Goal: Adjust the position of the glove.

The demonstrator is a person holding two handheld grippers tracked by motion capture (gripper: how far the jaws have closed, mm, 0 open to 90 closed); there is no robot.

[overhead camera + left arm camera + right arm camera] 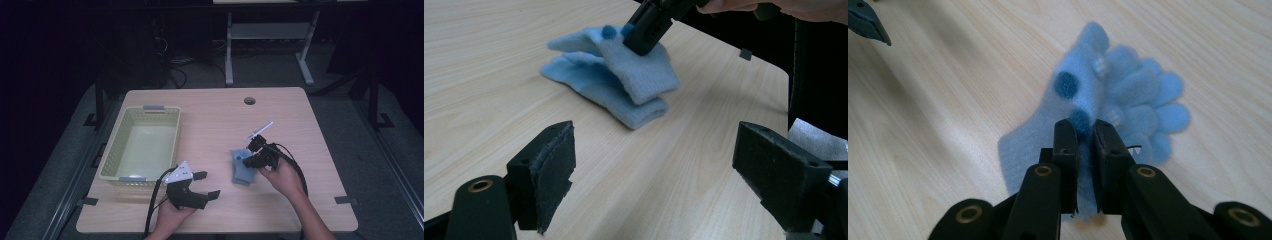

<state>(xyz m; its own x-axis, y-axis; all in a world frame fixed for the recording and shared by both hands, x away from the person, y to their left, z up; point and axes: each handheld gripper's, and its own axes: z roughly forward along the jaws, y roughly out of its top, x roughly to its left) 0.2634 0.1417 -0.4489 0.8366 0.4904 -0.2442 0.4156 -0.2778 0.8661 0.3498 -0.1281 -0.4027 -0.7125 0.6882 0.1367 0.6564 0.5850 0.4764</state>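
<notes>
The right tool (1085, 131) pinches the upper of two light blue gloves (1108, 100) lying on the desk (300, 115); the left tool (200, 185) waits open. Likely next: lift it toward the basket (112, 150)

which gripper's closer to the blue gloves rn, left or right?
Right. The right gripper is pinching the blue gloves; the left gripper sits open, off to their basket side, not touching.

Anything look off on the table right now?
Only small things: the left claw has a frayed pad with a ragged edge, and the right claw pinches the blue glove on a fold, bunching it.
</notes>
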